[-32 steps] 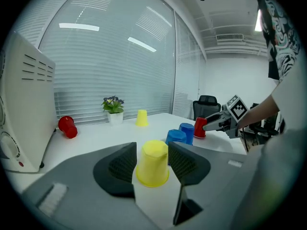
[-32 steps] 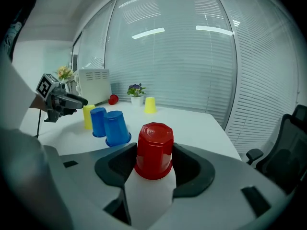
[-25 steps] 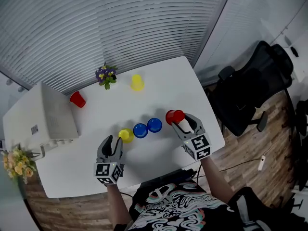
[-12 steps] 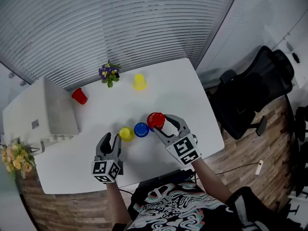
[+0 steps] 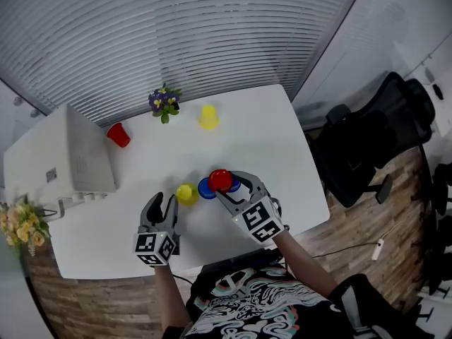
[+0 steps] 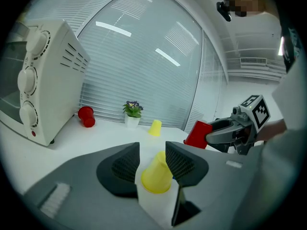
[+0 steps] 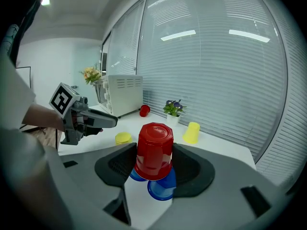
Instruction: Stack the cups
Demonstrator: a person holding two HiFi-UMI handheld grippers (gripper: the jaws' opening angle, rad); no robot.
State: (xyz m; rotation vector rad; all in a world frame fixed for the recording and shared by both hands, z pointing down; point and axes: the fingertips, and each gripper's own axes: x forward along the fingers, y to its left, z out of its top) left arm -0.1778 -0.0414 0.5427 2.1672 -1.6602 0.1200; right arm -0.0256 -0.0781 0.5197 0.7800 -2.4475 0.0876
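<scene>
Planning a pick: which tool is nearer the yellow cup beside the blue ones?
Left. The left tool has the yellow cup at its tips; the right tool holds a red cup over the blue cups.

Bright, even indoor light. Long pale streaks of glare cross the blinds (image 5: 176, 41) in both gripper views. The white table (image 5: 268, 140) is close to washed out and carries only faint, soft shadows. The red cup (image 7: 154, 150) shows a dull sheen. Both gripper views bulge strongly, with black corners and a soft nearest foreground.
</scene>
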